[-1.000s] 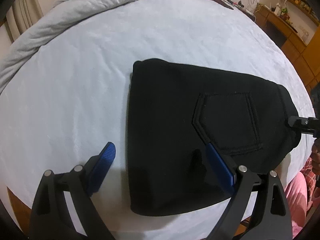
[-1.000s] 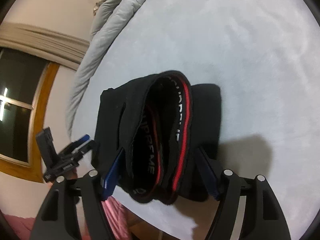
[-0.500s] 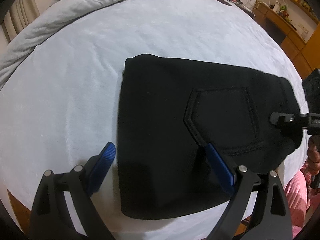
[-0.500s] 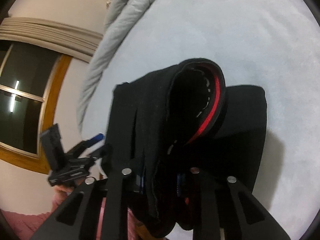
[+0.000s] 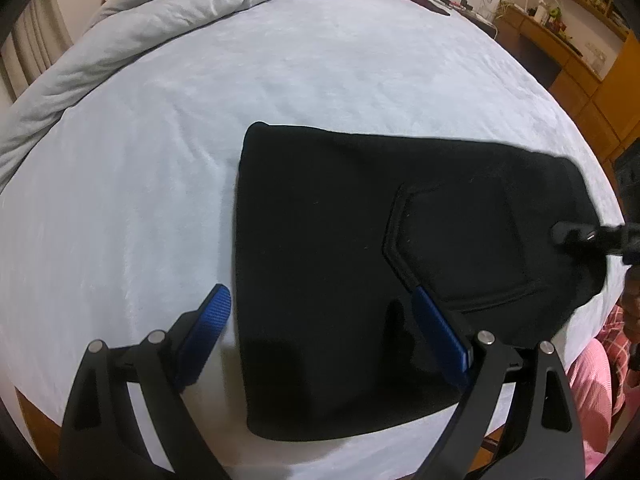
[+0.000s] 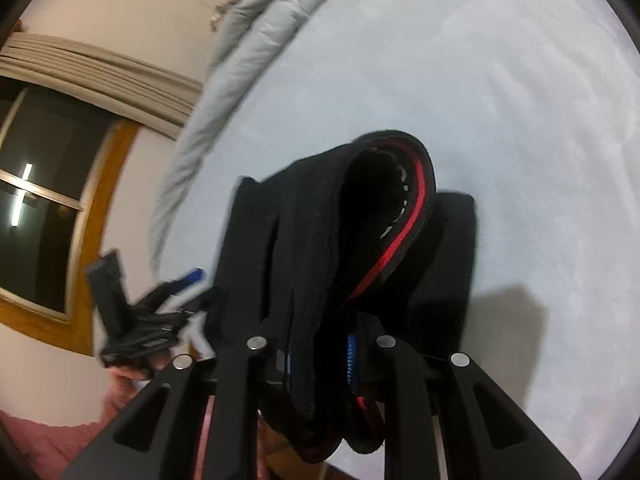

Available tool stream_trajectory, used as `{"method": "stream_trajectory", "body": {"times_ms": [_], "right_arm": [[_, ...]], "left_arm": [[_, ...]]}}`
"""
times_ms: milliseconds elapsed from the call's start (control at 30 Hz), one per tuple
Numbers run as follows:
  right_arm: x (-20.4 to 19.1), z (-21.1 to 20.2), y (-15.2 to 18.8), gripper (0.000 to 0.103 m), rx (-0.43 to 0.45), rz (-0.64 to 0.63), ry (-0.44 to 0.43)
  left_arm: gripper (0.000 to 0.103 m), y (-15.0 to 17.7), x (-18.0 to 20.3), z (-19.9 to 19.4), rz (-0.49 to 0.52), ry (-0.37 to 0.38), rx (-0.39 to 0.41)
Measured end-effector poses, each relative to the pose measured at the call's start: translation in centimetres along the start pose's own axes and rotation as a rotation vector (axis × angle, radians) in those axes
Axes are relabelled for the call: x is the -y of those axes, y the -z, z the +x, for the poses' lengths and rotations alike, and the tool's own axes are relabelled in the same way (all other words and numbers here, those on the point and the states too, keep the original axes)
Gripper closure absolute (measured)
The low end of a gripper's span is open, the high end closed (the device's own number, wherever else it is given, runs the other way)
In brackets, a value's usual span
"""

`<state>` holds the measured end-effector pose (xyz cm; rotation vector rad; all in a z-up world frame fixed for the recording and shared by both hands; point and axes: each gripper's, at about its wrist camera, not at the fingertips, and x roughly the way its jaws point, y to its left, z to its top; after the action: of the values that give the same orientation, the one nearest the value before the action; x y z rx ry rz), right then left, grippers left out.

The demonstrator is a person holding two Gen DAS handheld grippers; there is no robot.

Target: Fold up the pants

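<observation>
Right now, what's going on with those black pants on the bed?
A person is folding black pants on a pale blue bed sheet with two handheld claws. The right claw is shut on the waistband end, which shows its red stripe. The left claw hovers open over the near folded edge, gripping nothing. A grey comforter is bunched along the far side.

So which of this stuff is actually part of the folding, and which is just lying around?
Part of the job:
- black pants
- right gripper, clamped on their waistband
- left gripper, open over them

Just lying about:
- grey duvet
- wooden shelves
- window
</observation>
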<state>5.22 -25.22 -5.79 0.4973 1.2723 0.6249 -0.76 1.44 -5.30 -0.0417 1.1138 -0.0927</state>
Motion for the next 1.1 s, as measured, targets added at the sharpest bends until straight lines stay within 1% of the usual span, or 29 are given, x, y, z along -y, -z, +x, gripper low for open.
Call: {"method": "stream_trajectory", "body": {"times_ms": [67,133,167,233,267,300,333,400,433,500,567,633,700,800,867,900,967,1067,1100], "right_arm": [[1.1,1.4,0.2,0.082,-0.018,0.011,0.048],[2.1,1.8,0.2,0.08,-0.014,0.057,0.004],[2.2,1.7,0.2,0.08,-0.015,0.06,-0.002],[1.6,1.3,0.2,0.077,-0.019,0.024,0.021],[1.2,1.0,0.1,0.07,-0.02,0.013,0.03],[1.1,0.7,0.1,0.061,-0.019,0.008,0.039],[0.6,-0.1,0.0,0.057,-0.007,-0.008,0.072],[-0.2,-1.2,-0.2,0.056,0.021,-0.056,0.141],[-0.9,-2.2,-0.4,0.056,0.046,-0.093,0.199],[-2.6,-3.5,-0.5,0.056,0.09,-0.138,0.264],[-3.7,-4.4,-0.9,0.056,0.129,-0.174,0.285],[-4.9,-4.8,-1.4,0.056,0.159,-0.206,0.268],[-6.1,-4.3,-2.1,0.056,0.165,-0.239,0.225],[-7.2,-2.3,-2.8,0.056,0.143,-0.266,0.228],[-7.1,-1.0,-3.2,0.056,0.121,-0.26,0.227],[-6.6,-0.3,-3.4,0.057,0.109,-0.247,0.241],[-5.7,0.7,-3.7,0.058,0.093,-0.219,0.263],[-3.9,1.8,-3.7,0.058,0.067,-0.18,0.257],[-3.5,2.1,-3.6,0.059,0.061,-0.181,0.256]], "left_arm": [[0.012,0.0,0.0,0.5,-0.001,-0.001,-0.012],[0.012,0.1,0.0,0.7,-0.001,-0.003,-0.019],[0.012,0.2,0.1,0.9,0.002,-0.006,-0.024],[0.012,0.1,0.2,1.0,0.006,-0.013,-0.026],[0.012,0.1,0.3,0.9,0.01,-0.015,-0.027],[0.012,0.0,0.2,1.0,0.011,-0.015,-0.026],[0.012,0.1,0.2,0.9,0.011,-0.014,-0.025],[0.012,0.0,0.3,0.8,0.007,-0.009,-0.022],[0.012,0.1,0.3,0.7,0.007,-0.01,-0.021],[0.012,0.0,0.4,0.7,0.009,-0.016,-0.019],[0.012,-0.1,0.5,0.4,0.01,-0.02,-0.009],[0.012,-0.3,0.8,-0.1,0.007,-0.02,0.006],[0.012,-0.6,1.2,-0.7,0.008,-0.009,0.033],[0.012,-1.3,1.8,-1.1,0.018,-0.001,0.057],[0.012,-1.7,2.1,-0.9,0.024,0.008,0.066],[0.012,-1.8,2.2,-0.8,0.025,0.011,0.067],[0.012,-1.9,2.2,0.1,0.024,0.01,0.052],[0.012,-1.7,1.7,2.4,0.007,0.01,-0.012],[0.011,-1.6,1.6,2.9,0.008,0.009,-0.02]]}}
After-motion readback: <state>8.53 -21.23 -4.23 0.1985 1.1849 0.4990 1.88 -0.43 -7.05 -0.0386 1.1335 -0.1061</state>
